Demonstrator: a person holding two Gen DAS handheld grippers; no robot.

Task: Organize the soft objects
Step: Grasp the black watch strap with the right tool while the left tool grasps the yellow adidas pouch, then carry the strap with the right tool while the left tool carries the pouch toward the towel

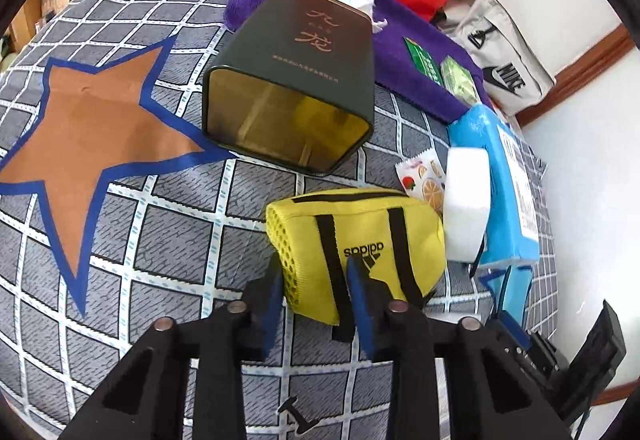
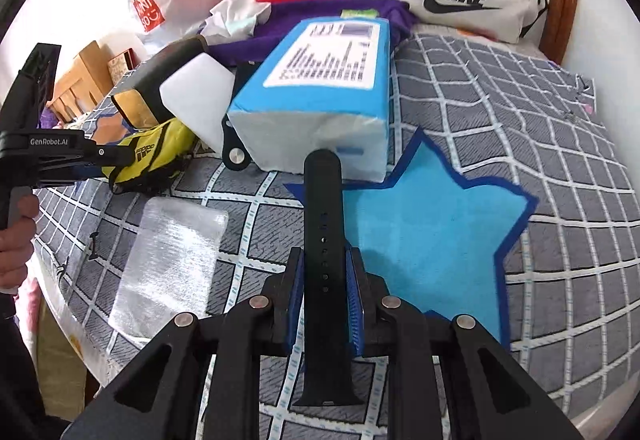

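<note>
Grey checked bedsheet (image 2: 520, 112), brown star (image 1: 100, 112), blue star (image 2: 432, 240); white wall (image 1: 580, 160) behind.

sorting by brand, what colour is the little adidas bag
Yellow with black straps and logo, clearest in the left wrist view.

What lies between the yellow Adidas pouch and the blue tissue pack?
In the left wrist view, a white foam block stands between the yellow pouch and the blue tissue pack, with a fruit-printed sachet just behind.
</note>
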